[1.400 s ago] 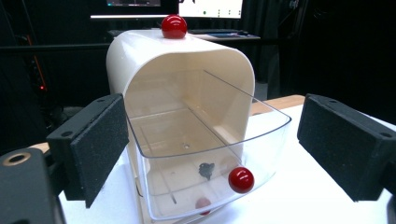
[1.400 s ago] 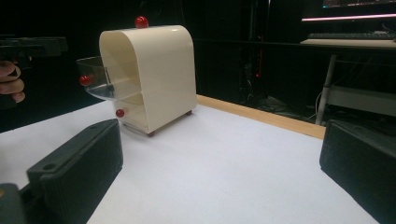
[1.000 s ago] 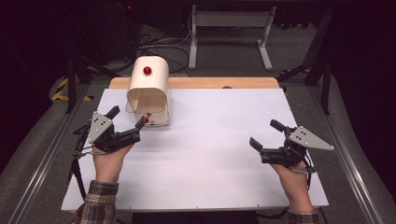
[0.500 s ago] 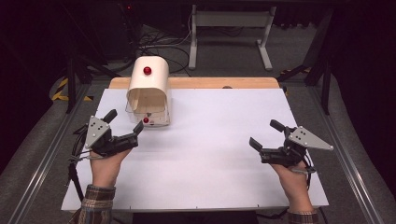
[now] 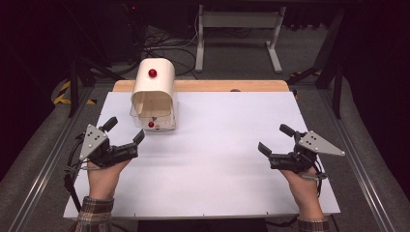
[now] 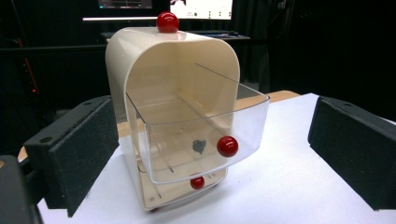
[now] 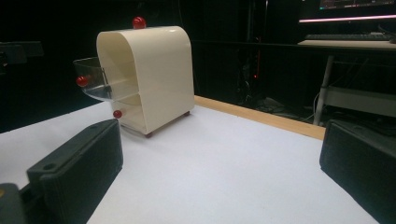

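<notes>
White sheeting covers the bench (image 5: 217, 159), with a strip of bare wood along its far edge and dark floor, cables and a metal stand (image 5: 239, 34) beyond it. Nearest the person, the left gripper (image 5: 126, 137) sits in front of the cream cabinet (image 5: 153, 84) and slightly to its left side, jaws apart and holding nothing; its tips point toward the cabinet's open front but stay apart from it. The right gripper (image 5: 276, 138) rests well apart from the cabinet, off to its right side and nearer the person, jaws likewise spread with nothing between them.

Seen from the left gripper view, the cabinet's upper clear drawer (image 6: 205, 135) is pulled partway out of the rounded cream shell, its front wall carrying a red knob (image 6: 227, 146). A small dark speck lies on the drawer's floor; what it is cannot be told. Below the clear drawer, a lower drawer (image 6: 187, 189) sits pushed in, with its own smaller red knob (image 6: 197, 182) showing just under the upper drawer's front.

On top of the cabinet stands a third red knob (image 6: 167, 21). From the right gripper view the cabinet shows side-on, the clear drawer jutting out of its front to the left, and the cabinet standing on small feet close to the wooden far edge of the bench
</notes>
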A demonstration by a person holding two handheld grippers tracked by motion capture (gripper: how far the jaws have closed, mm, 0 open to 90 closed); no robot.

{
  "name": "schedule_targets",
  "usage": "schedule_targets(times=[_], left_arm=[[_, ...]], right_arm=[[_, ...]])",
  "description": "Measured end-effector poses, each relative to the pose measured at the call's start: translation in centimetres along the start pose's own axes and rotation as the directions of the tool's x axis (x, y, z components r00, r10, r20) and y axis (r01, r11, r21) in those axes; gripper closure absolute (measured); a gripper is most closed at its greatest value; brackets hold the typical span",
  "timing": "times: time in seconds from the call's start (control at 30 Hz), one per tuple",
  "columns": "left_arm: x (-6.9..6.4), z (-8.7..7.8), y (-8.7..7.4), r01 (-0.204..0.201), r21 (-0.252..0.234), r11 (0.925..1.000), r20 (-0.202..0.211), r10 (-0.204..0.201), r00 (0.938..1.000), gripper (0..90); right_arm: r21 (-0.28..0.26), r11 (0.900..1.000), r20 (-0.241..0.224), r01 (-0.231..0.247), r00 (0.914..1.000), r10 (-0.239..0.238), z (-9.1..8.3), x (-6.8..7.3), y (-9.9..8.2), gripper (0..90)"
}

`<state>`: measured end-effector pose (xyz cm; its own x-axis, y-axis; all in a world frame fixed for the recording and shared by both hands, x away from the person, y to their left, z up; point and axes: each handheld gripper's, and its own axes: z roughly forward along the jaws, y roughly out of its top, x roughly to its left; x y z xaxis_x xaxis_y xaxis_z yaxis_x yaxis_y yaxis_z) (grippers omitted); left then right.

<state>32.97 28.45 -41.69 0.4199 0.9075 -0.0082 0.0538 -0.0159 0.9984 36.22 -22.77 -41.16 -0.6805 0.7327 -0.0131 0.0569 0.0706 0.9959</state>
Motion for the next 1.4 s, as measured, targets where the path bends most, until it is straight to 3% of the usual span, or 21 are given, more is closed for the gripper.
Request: schedule_targets(times=[0.5,0.87,1.33,1.4], left_arm=[[0.4,-0.6,-0.8,-0.001,0.012,0.9999,0.007,0.001,1.0000,2.6],[-0.1,-0.5,-0.8,-0.019,0.017,0.9997,0.005,0.019,0.9998,3.4],[0.1,-0.9,-1.4,-0.023,0.009,0.9997,0.006,0.023,0.9997,22.8],[0.1,-1.0,-1.5,-0.035,0.007,0.9993,0.025,0.035,0.9991,28.9]], right_arm=[[-0.005,1.0000,0.005,-0.001,1.0000,0.001,-0.1,0.0,0.0,0.1],[-0.014,0.9999,0.008,-0.002,1.0000,0.002,-0.3,0.0,0.0,0.1],[-0.007,0.9999,0.006,0.007,1.0000,-0.007,-0.1,0.1,0.0,0.1],[-0.006,1.0000,0.006,0.003,1.0000,-0.003,-0.1,0.1,0.0,0.1]])
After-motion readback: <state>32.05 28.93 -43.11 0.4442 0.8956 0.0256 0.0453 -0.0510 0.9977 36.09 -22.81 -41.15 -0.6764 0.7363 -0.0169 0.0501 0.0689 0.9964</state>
